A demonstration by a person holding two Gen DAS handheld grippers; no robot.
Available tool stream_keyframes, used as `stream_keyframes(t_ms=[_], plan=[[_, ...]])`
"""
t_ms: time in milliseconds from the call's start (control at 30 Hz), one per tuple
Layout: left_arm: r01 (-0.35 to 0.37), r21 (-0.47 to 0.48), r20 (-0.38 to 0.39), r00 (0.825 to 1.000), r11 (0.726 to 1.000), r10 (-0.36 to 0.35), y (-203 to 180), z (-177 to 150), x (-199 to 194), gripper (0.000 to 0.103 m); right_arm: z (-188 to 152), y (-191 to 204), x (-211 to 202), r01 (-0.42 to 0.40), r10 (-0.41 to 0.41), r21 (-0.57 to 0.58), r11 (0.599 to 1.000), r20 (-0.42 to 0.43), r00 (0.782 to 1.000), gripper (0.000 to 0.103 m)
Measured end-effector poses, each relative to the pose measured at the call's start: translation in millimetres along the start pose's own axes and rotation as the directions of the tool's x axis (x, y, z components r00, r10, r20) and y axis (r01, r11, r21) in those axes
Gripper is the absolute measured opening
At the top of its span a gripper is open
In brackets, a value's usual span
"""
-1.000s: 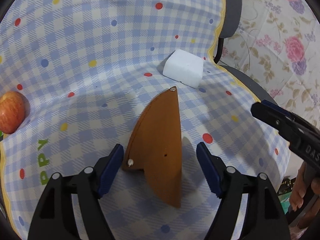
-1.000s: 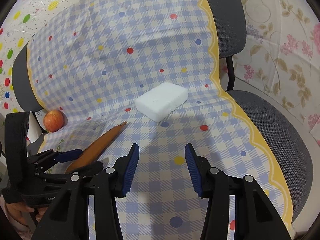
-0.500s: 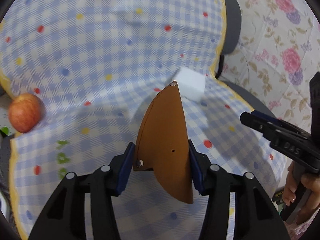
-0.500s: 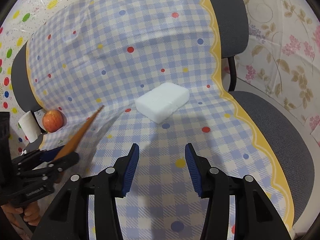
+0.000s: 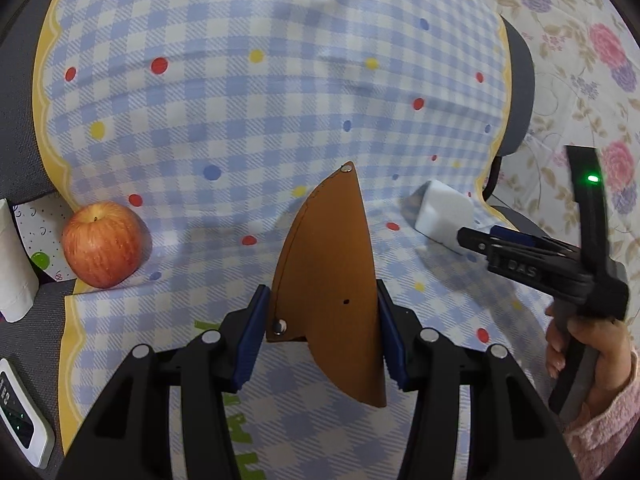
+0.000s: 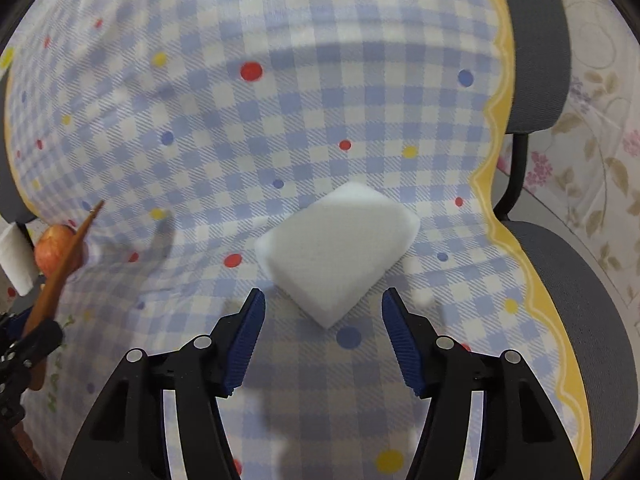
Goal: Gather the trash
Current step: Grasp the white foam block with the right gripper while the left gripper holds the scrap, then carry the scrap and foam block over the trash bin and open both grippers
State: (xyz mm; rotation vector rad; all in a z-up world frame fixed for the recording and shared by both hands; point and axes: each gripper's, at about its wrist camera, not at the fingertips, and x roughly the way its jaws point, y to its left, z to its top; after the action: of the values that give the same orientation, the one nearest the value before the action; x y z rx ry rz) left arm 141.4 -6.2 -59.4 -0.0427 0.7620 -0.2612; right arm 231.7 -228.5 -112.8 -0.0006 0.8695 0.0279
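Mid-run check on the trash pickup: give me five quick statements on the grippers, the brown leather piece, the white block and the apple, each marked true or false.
1. The left gripper is shut on the brown leather piece. True.
2. The right gripper already clamps the white foam block. False: its jaws have just been opening, and the block lies ahead of the fingertips, unpinched.
3. The apple rests on the checked cloth. True.
4. The white foam block sits on top of the apple. False: they lie far apart on the cloth.
5. The leather piece lies flat on the cloth. False: it stands up between the left gripper's pads.
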Motion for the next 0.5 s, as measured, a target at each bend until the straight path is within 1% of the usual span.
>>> stream_keyframes(t_ms=[67, 100, 133, 200, 300, 367, 433, 500], plan=[[0.001, 0.000, -0.001, 1.000, 1.000, -0.001, 1.1, -0.5, 1.5, 0.050, 2.9, 1.1, 10.5, 0.005, -0.006, -0.007, 1.000, -0.030, 1.000, 0.056], [0.001, 0.000, -0.002, 1.000, 1.000, -0.001, 1.5, -1.2, 1.5, 0.049, 4.0, 1.2, 13.8, 0.007, -0.008, -0.010, 1.000, -0.043, 0.999, 0.043], [0.003, 0.001, -0.002, 1.000, 1.000, -0.003, 1.2, -1.4, 1.5, 0.049, 4.9, 1.2, 16.1, 0.008, -0.008, -0.011, 1.000, -0.053, 0.999, 0.033], [0.005, 0.002, -0.001, 1.000, 1.000, -0.005, 0.3, -2.9, -0.8, 0.049, 3.4, 2.7, 8.7, 0.012, -0.013, -0.018, 1.000, -0.033, 0.999, 0.027], [0.016, 0.010, 0.010, 1.000, 1.000, -0.016, -4.8, -5.3, -9.7, 0.050, -4.9, 6.9, -20.0, -0.024, 0.024, -0.031, 0.999, 0.007, 1.000, 0.026], [0.028, 0.019, 0.022, 0.999, 0.999, -0.028, -9.4, -8.6, -20.3, 0.050, -15.3, 8.3, -46.2, -0.050, 0.051, -0.034, 0.998, 0.031, 0.998, 0.026], [0.037, 0.029, 0.038, 0.999, 0.999, -0.039, -15.3, -12.1, -32.9, 0.050, -28.9, 8.1, -73.7, -0.066, 0.068, -0.033, 0.997, 0.052, 0.996, 0.026], [0.050, 0.042, 0.061, 0.997, 0.998, -0.053, -23.9, -17.8, -48.5, 0.049, -40.1, 7.5, -91.9, -0.073, 0.074, -0.026, 0.997, 0.062, 0.995, 0.027]])
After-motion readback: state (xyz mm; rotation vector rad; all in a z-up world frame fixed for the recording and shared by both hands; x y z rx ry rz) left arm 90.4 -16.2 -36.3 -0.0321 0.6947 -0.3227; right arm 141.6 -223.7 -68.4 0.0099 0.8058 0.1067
